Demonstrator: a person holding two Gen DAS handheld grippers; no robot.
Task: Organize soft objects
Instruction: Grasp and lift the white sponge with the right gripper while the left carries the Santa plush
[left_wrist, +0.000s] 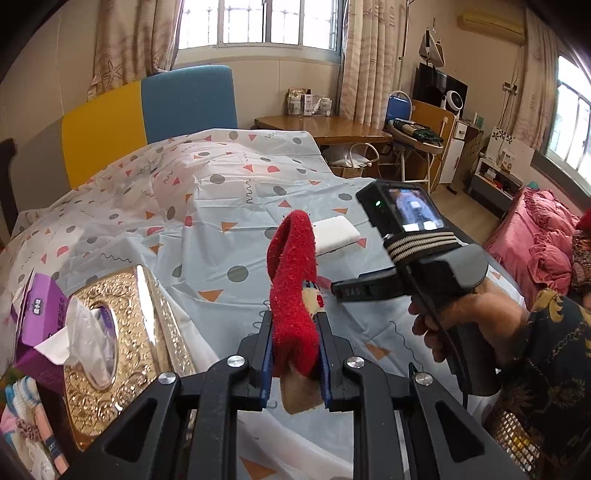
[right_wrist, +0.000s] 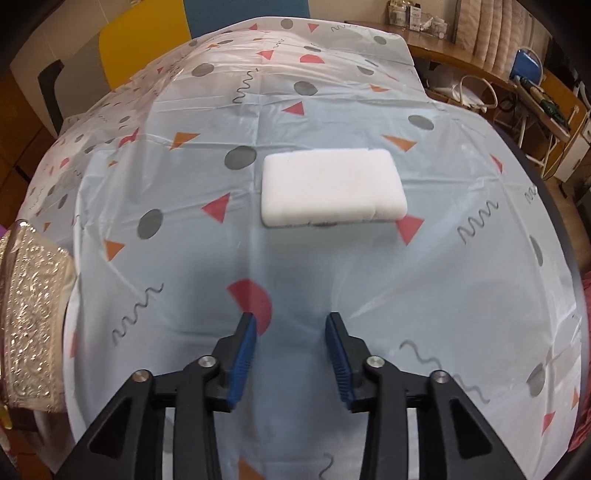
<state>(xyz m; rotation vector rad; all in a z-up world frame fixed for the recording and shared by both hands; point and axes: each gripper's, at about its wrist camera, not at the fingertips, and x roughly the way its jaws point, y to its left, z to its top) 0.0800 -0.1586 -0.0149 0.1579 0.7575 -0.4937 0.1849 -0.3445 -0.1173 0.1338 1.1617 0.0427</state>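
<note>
Fuzzy red knitted sock (left_wrist: 293, 280) stands pinched between the blue-padded jaws of the left gripper (left_wrist: 295, 354), clamped near its lower end so that most of it rises above the pads and flops over in a loop at the top. A patterned beige part of it hangs below the pads. It is lifted clear of the pale blue plastic sheet printed with triangles and dots (right_wrist: 332, 280) that covers the surface below.

Judging by how it droops, the sock is very light and limp; it should not slip from the ribbed pads, but the free end will swing and may snag on things, so a hold nearer its middle would carry it more tidily.

The right gripper (right_wrist: 291, 354) hovers over the sheet with its jaws spread apart and nothing between them. Ahead of it, well apart, lies a white rectangular foam sponge (right_wrist: 332, 186), flat on the sheet. That block looks light and springy; it should squash under a firm pinch. Its short sides seem the likeliest place to take it, though the jaws may need to widen, and its low profile means coming down close to the slick sheet.

At the left edge sits an ornate gold embossed tissue box (left_wrist: 122, 350), with a purple tissue carton (left_wrist: 37, 325) beside it.
</note>
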